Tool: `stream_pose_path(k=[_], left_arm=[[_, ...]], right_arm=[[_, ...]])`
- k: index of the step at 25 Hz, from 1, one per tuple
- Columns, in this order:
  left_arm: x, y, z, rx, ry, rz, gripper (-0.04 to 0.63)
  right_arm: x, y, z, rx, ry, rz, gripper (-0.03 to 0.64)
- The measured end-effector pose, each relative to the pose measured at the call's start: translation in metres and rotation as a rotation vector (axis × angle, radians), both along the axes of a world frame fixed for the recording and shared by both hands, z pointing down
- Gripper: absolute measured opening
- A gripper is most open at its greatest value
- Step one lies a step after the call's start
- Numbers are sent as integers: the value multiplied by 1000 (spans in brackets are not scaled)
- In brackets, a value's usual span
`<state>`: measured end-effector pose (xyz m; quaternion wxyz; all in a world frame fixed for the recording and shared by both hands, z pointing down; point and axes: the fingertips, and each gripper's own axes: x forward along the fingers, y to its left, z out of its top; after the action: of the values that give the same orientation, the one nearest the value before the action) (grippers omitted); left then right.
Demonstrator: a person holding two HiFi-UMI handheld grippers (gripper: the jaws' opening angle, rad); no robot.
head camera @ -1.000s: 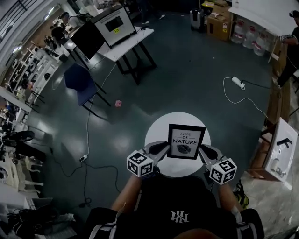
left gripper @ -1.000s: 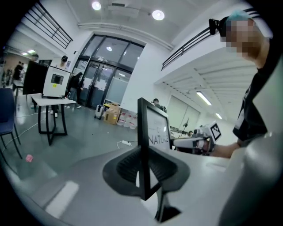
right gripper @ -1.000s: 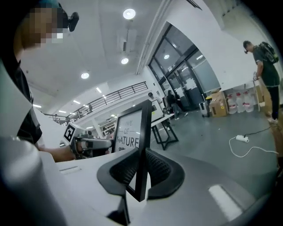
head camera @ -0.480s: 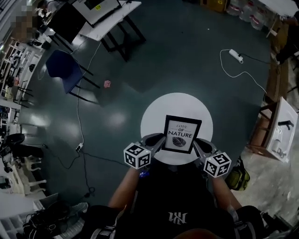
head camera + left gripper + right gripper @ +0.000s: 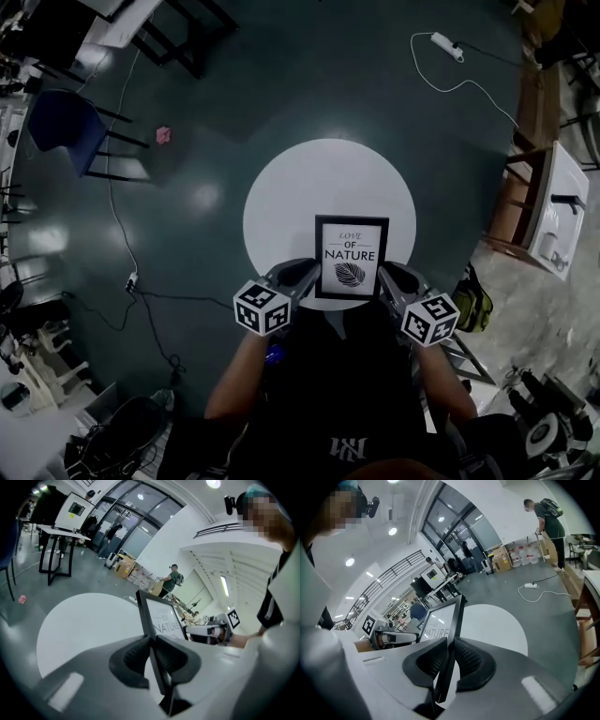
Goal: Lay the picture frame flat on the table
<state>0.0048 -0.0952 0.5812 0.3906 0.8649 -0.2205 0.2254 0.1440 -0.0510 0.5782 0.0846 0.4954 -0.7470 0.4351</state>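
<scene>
A black picture frame [image 5: 351, 256] printed "LOVE OF NATURE" is held over the near edge of a round white table [image 5: 300, 197]. My left gripper [image 5: 302, 275] is shut on the frame's left edge [image 5: 152, 634]. My right gripper [image 5: 392, 278] is shut on its right edge [image 5: 453, 630]. In both gripper views the frame stands upright between the pads, its face turned toward me. In each gripper view the other gripper shows beyond the frame. Whether the frame's bottom edge touches the table is hidden.
A dark green floor surrounds the table. A blue chair [image 5: 58, 127] and black-legged tables [image 5: 178, 33] stand at the far left. A white power strip [image 5: 442, 43] with cable lies far right, a white cabinet [image 5: 553, 211] at the right. Cables [image 5: 122, 272] run on the floor left.
The head view has tilted down, so the table and frame sit higher in the picture. Both grippers keep their hold on the frame, which has stayed upright.
</scene>
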Motion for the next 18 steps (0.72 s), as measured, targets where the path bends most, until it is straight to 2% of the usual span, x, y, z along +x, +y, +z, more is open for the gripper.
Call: stream_pose_path(k=[4, 12, 18], left_arm=[[4, 1, 29, -17, -12, 19, 44], [-5, -18, 93, -26, -47, -4, 44], [-2, -15, 112, -22, -42, -12, 44]], right_arm=[[4, 1, 28, -27, -7, 11, 37], [-9, -8, 84, -60, -40, 8, 28], [-8, 2, 109, -77, -44, 2, 26]])
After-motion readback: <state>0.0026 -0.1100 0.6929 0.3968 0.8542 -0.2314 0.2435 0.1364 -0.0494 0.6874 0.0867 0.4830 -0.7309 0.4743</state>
